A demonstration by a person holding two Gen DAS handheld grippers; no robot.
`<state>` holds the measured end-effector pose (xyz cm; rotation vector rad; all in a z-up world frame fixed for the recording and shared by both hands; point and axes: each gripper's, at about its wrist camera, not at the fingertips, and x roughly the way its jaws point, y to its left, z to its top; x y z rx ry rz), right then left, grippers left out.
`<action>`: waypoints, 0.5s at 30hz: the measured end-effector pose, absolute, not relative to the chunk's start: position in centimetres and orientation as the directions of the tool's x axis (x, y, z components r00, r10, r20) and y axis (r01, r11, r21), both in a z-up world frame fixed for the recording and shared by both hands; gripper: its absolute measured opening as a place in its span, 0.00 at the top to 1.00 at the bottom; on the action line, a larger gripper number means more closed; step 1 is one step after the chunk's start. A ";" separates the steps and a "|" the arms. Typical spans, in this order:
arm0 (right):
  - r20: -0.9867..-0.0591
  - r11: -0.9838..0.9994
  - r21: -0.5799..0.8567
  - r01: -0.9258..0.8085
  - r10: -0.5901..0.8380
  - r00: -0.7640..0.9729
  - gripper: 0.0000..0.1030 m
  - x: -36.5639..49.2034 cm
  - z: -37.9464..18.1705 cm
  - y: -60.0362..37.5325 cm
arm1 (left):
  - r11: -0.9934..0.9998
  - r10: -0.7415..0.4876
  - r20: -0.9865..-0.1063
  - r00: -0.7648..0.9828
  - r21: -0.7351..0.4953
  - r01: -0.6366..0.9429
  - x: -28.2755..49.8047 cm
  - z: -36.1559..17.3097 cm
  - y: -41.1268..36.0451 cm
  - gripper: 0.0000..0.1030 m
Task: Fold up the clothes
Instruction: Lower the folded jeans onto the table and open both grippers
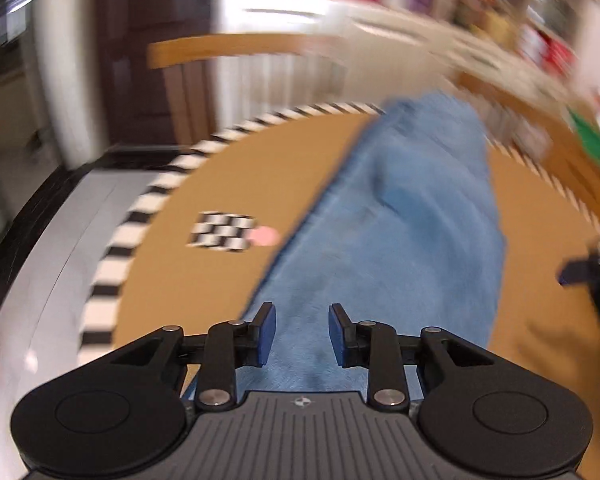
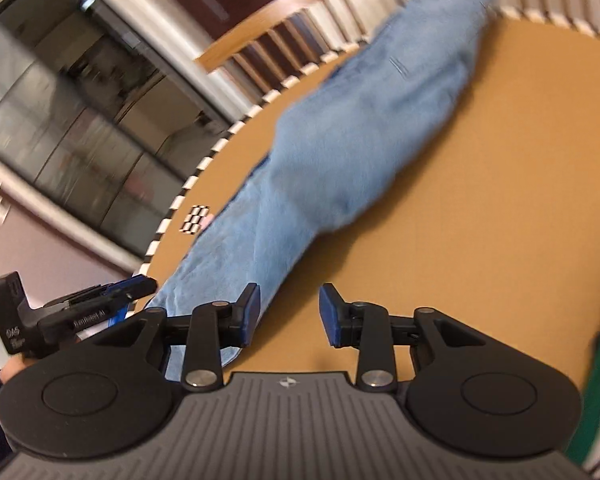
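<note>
A long light-blue fuzzy garment (image 1: 400, 224) lies stretched lengthwise across a brown table (image 1: 204, 272); it also shows in the right wrist view (image 2: 340, 140). My left gripper (image 1: 302, 332) is open and empty, with its pads just above the garment's near end. My right gripper (image 2: 288, 316) is open and empty above the table, its left finger (image 2: 248, 312) at the garment's right edge. The left gripper also shows at the left of the right wrist view (image 2: 128, 288). Both views are motion-blurred.
The table has a black-and-white striped rim (image 1: 112, 260). A checkered marker (image 1: 222, 232) with a pink dot lies left of the garment. A wooden chair back (image 1: 236, 50) stands beyond the far edge. Green cloth (image 2: 596, 392) is at the right.
</note>
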<state>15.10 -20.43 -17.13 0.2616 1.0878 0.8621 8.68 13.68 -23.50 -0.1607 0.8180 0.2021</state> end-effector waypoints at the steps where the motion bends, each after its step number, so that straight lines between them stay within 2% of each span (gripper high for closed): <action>1: -0.667 0.676 0.581 -0.453 0.715 0.212 0.70 14.3 -17.8 -20.1 | 0.978 0.094 -0.750 0.655 -0.054 -0.202 9.2 -24.1 13.2 0.70; 4: -0.654 0.698 0.588 -0.409 0.707 0.268 0.70 12.4 -19.0 -19.1 | 0.990 0.040 -0.774 0.631 -0.056 -0.131 10.7 -25.3 13.4 0.71; 10: -0.599 0.664 0.690 -0.287 0.747 0.289 0.67 12.5 -21.2 -17.9 | 0.994 0.016 -0.795 0.606 -0.053 -0.096 10.7 -22.5 13.0 0.71; 15: -0.598 0.669 0.723 -0.170 0.730 0.332 0.67 12.0 -23.2 -17.3 | 0.997 -0.075 -0.855 0.513 -0.065 0.038 12.5 -23.0 13.5 0.70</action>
